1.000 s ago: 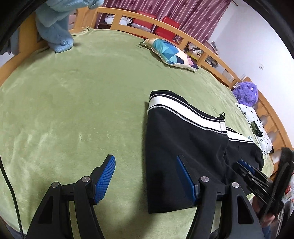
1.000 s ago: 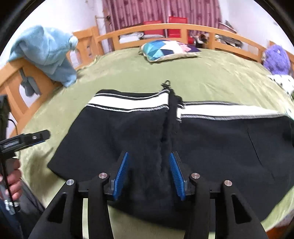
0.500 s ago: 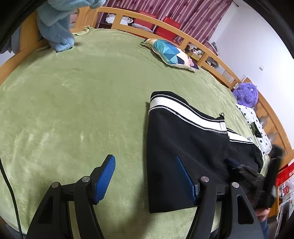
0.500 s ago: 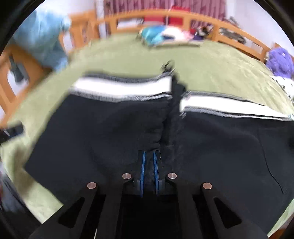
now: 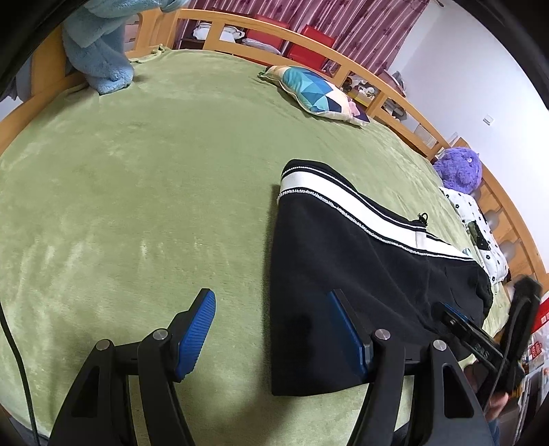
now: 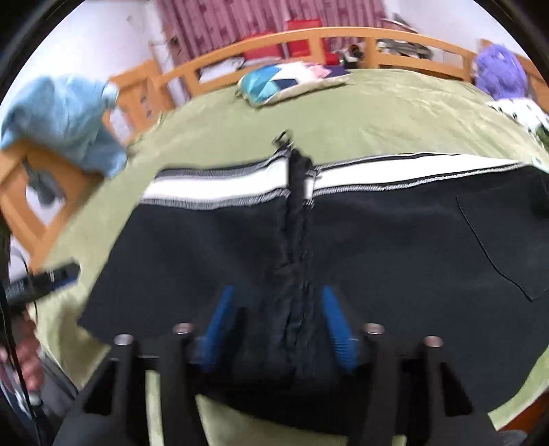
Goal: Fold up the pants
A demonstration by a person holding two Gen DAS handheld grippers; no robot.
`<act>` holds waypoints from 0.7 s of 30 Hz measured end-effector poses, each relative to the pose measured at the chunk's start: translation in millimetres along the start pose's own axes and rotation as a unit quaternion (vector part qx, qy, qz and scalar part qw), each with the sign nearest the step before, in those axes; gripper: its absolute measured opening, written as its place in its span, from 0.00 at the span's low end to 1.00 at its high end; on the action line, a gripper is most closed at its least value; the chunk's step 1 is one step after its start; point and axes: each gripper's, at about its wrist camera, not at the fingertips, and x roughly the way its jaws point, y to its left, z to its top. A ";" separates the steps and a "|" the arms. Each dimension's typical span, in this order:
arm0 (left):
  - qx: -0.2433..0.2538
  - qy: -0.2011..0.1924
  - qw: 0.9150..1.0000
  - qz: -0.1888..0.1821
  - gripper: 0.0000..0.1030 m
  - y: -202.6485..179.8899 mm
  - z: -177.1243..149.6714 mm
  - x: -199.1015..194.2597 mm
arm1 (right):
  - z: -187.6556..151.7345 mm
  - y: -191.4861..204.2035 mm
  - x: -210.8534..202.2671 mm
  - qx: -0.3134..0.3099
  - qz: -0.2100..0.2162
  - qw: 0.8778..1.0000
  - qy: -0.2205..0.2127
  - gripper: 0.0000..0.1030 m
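With the black pants (image 6: 377, 247) spread flat on the green blanket (image 5: 144, 192), the right gripper (image 6: 278, 322) is opening astride the bunched centre seam, the left gripper (image 5: 271, 326) is held open and empty, so the ridge is best smoothed before folding.

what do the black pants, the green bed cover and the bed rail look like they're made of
Black pants: seemingly a soft matte knit, faintly fuzzy, with a white striped waistband.
Green bed cover: likely plush fleece; its short nap shows lighter brushed streaks.
Bed rail: light wood, smooth, probably varnished, from its even honey colour.
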 end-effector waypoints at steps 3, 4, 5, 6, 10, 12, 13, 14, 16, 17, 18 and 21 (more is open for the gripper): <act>0.003 0.001 1.000 0.002 0.64 -2.3 -1.2 0.2 | 6.3 -8.2 36.5 0.030 0.013 0.998 0.047 0.58; 0.005 0.001 1.000 0.005 0.64 -3.0 -1.0 0.4 | 6.6 -9.1 40.3 0.037 0.016 0.998 0.046 0.52; 0.006 0.000 1.000 0.008 0.64 -3.1 -1.2 0.3 | 7.3 -6.9 42.1 0.033 0.014 0.999 0.036 0.39; 0.007 -0.001 1.000 0.011 0.64 -3.6 -0.8 0.3 | 10.7 -2.2 42.7 0.015 0.015 0.999 0.037 0.19; 0.017 -0.005 1.000 0.019 0.64 -10.9 0.7 -0.8 | 26.0 -28.1 -6.3 0.062 0.082 0.994 -0.032 0.12; 0.023 -0.004 1.000 0.021 0.64 -15.3 0.1 -0.9 | 32.2 -48.9 -39.6 0.077 0.070 0.992 -0.077 0.12; 0.026 -0.003 0.999 0.021 0.64 -18.1 -0.2 -0.1 | 33.5 -55.9 -48.4 0.072 0.046 0.992 -0.089 0.12; 0.028 -0.001 0.999 0.020 0.64 -23.0 -0.6 1.7 | 33.2 -64.7 -53.3 0.066 0.019 0.993 -0.094 0.12; 0.031 0.005 0.999 0.011 0.64 -32.4 -1.1 6.1 | 29.5 -87.7 -42.9 0.077 -0.004 0.995 -0.067 0.13; 0.033 0.008 0.999 0.007 0.64 -37.0 -1.2 7.9 | 25.3 -98.6 -30.2 0.090 0.003 0.995 -0.043 0.13; 0.037 0.012 0.999 0.002 0.64 -44.1 -1.1 11.1 | 18.6 -107.7 -13.8 0.101 0.005 0.995 -0.015 0.15; 0.059 0.027 0.998 -0.013 0.64 -69.7 -3.8 19.1 | 2.6 -107.2 1.4 0.080 -0.014 0.997 0.006 0.21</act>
